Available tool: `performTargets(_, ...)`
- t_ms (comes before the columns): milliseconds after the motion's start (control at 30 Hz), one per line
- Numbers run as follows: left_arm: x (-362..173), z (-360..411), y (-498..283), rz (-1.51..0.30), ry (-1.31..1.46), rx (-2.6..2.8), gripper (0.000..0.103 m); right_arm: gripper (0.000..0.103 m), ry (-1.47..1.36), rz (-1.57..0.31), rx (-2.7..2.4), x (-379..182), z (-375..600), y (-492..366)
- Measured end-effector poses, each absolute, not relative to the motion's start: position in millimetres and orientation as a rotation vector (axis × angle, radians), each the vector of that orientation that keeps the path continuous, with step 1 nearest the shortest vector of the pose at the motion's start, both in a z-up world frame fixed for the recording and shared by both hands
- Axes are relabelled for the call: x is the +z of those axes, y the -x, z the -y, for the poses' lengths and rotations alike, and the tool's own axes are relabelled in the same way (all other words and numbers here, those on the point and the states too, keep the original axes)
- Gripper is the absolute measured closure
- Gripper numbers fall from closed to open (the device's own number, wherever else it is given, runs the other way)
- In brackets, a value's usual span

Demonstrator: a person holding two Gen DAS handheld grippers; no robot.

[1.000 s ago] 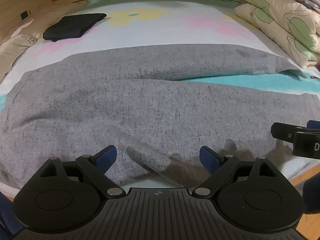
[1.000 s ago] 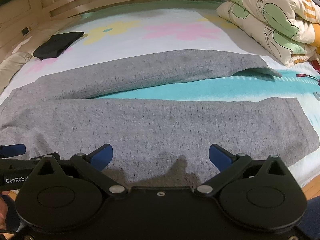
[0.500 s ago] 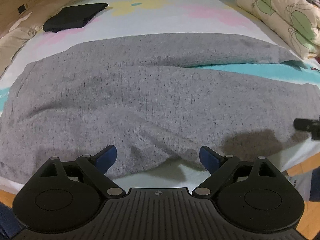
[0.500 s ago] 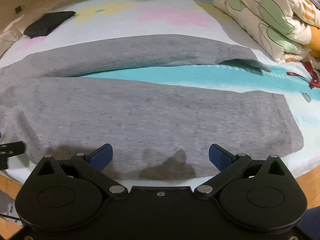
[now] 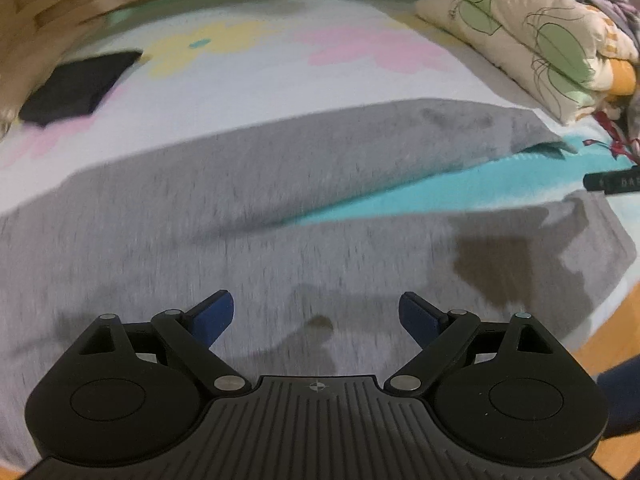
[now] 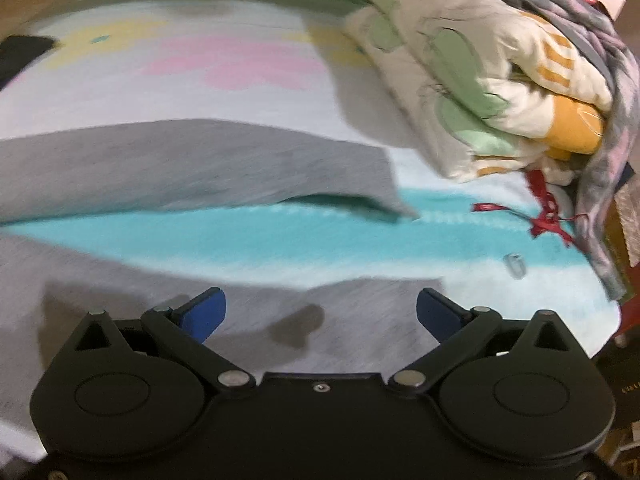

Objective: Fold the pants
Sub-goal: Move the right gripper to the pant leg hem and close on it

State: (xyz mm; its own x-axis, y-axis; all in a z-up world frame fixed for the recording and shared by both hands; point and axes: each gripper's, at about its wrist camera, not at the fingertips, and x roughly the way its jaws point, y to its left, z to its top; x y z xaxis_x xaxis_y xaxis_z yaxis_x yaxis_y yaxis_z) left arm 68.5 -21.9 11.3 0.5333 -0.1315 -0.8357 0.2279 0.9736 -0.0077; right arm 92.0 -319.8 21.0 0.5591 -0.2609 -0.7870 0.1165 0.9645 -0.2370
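Note:
Grey pants [image 5: 248, 220] lie flat on the bed, both legs running to the right with a strip of teal sheet between them. My left gripper [image 5: 316, 314] is open and empty above the near leg. My right gripper [image 6: 320, 310] is open and empty above the near leg's hem end [image 6: 360, 300]. The far leg [image 6: 192, 164] ends with a curled hem. The tip of the right gripper shows at the right edge of the left wrist view [image 5: 612, 182]. Both views are motion-blurred.
A folded dark garment [image 5: 76, 86] lies at the far left of the bed. Stacked floral quilts [image 6: 480, 80] and a patterned cloth sit at the right. A red ribbon [image 6: 548, 216] lies near them. A wooden headboard [image 5: 120, 0] runs behind.
Both grippers have swung to the right along the pants toward the leg ends. Both stay open and empty. The pants have not moved.

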Motion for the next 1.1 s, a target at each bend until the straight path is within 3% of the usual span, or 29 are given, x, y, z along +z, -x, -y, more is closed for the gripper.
performTargets(233,17,24,-115,-0.928,-0.159,-0.157,0.013,0.004,-0.024,-0.959,-0.263,27,370,-144)
performTargets(467,-14,16,-140,-1.022,-0.115,-0.163,0.015,0.004,-0.146,-0.974,-0.318,25,396,-225)
performTargets(867,-45,9,-145,-1.122,-0.073,-0.201,0.015,0.004,-0.313,-1.049,-0.337,-35,457,-286)
performTargets(967,-43,9,-144,-1.114,-0.072,-0.204,0.015,0.011,-0.303,-1.057,-0.309,-44,457,-294)
performTargets(1033,-42,9,-143,-1.111,-0.074,-0.206,0.015,0.027,-0.299,-1.076,-0.285,-50,455,-299)
performTargets(1100,-40,10,-144,-1.109,-0.079,-0.207,0.015,0.032,-0.282,-1.090,-0.272,-54,451,-300)
